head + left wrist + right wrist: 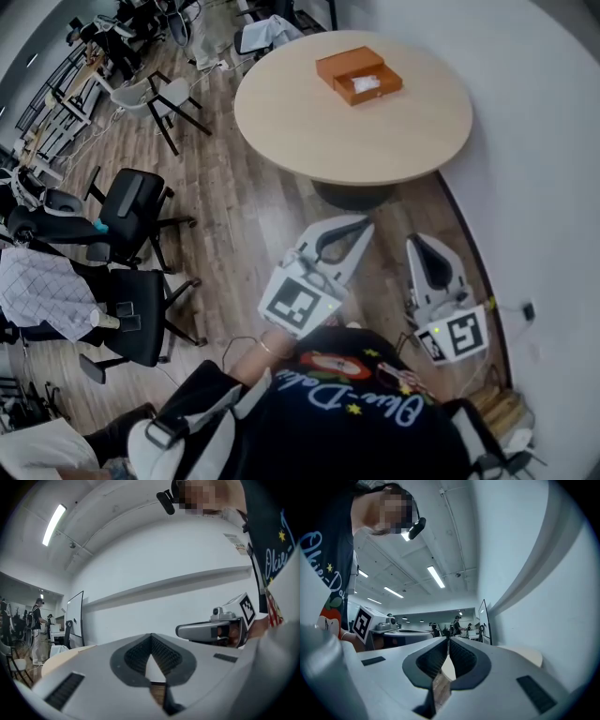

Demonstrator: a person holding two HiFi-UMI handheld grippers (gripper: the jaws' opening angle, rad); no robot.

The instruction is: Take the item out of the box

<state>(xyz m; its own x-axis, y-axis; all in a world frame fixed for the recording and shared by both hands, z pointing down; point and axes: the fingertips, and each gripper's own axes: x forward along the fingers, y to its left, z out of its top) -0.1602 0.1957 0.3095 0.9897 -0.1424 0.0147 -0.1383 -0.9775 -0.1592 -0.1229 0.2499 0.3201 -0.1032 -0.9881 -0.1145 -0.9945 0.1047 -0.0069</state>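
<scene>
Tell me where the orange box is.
In the head view, the orange box sits open on the far half of the round table, near the picture's top middle.

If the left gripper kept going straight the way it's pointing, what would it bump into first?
Probably the white wall. The left gripper aims just past the round table, whose edge sits left of its line. Depth is unclear, so it might clip that edge.
</scene>
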